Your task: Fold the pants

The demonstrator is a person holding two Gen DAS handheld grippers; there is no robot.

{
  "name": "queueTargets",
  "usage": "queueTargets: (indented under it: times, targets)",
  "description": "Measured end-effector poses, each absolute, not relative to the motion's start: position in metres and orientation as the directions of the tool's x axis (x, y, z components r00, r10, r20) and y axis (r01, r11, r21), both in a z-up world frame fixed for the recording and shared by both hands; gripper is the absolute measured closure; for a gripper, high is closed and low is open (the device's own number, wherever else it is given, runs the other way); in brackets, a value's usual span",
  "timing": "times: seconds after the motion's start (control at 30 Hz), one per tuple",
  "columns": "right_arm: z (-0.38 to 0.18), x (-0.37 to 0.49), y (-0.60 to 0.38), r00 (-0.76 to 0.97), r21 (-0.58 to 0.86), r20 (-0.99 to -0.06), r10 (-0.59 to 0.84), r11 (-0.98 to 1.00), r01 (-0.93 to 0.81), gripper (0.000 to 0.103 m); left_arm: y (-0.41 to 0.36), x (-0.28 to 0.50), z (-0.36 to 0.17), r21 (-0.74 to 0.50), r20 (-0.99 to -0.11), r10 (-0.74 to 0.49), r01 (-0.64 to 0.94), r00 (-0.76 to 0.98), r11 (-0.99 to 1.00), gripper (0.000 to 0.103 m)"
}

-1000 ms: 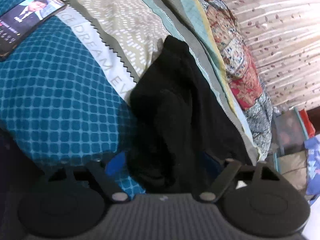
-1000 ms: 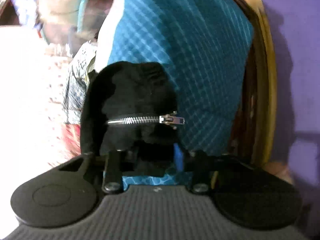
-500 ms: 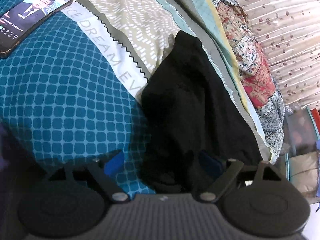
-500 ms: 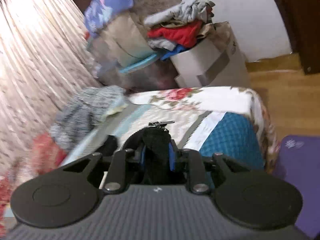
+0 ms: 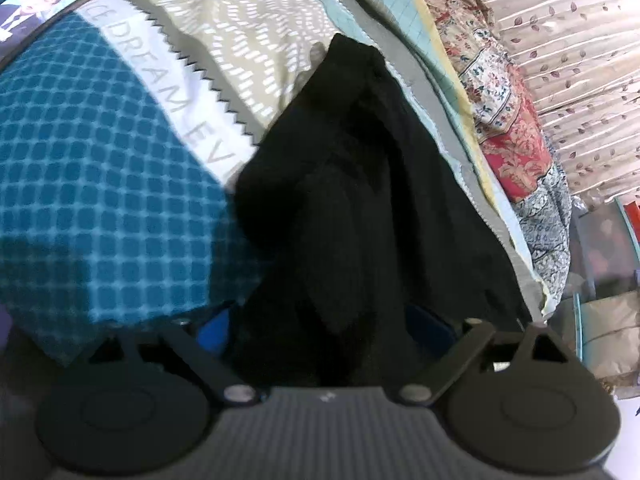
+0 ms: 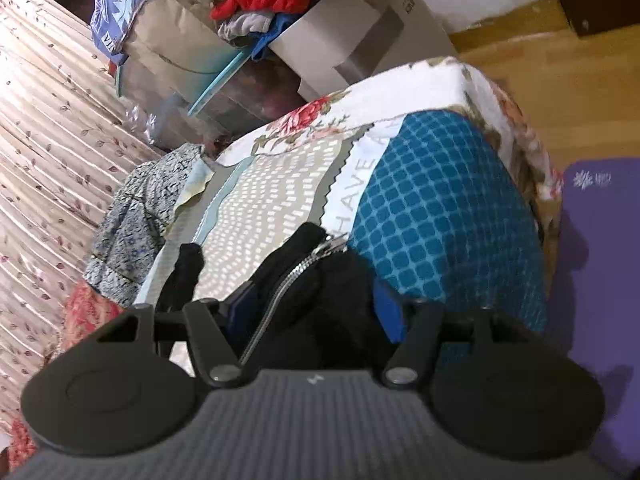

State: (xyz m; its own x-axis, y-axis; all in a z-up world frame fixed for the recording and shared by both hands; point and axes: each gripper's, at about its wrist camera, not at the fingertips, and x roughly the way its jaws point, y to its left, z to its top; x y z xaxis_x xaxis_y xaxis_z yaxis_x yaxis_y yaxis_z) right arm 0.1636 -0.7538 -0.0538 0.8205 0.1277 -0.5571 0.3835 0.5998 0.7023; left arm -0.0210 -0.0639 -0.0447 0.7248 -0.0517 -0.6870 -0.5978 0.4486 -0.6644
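My left gripper [image 5: 324,320] is spread with a bunch of the black pants [image 5: 360,200] between its blue pads, though I cannot tell if it truly pinches them. My right gripper [image 6: 316,308] is also spread wide, with the zipper [image 6: 288,280] end lying between its pads. The pants sit heaped on the bed [image 5: 100,200], near the phone [image 5: 36,20]. I judge the folding barely begun: no flat, neat fold shows, so spreading and every fold remain.
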Motion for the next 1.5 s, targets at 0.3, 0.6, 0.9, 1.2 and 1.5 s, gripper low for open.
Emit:
queueTargets:
  times: [0.3,0.6,0.9,1.2,1.5]
  targets:
    - [-0.052,0.196,-0.724,0.751,0.51,-0.659,0.031,0.753,0.416,0.079,-0.048,-0.062,-0.014,-0.548,-0.752,0.027,-0.648,0.658,0.53,0.094]
    - [-0.041,0.17,-0.718,0.758,0.474,-0.636,-0.144,0.703,0.531,0.037,-0.041,-0.111,-0.01,-0.538,-0.745,0.058,-0.65,0.664,0.537,0.057]
    - [0.035,0.222,-0.69,0.833,0.465,-0.551,-0.057,0.808,0.363,0.035,-0.013,0.002,0.083,-0.133,-0.563,0.338,-0.486,0.754,0.864,0.036]
    - [0.006,0.442,-0.6,0.658,0.555,-0.706,0.263,0.783,0.282,0.036,0.0,0.201,0.016,0.137,-0.668,0.267,-0.238,0.694,0.961,0.018]
    - [-0.063,0.552,-0.552,0.5,0.374,-0.859,0.112,0.804,0.462,0.034,0.017,0.25,-0.045,0.214,-0.751,0.256,-0.143,0.609,0.966,0.082]
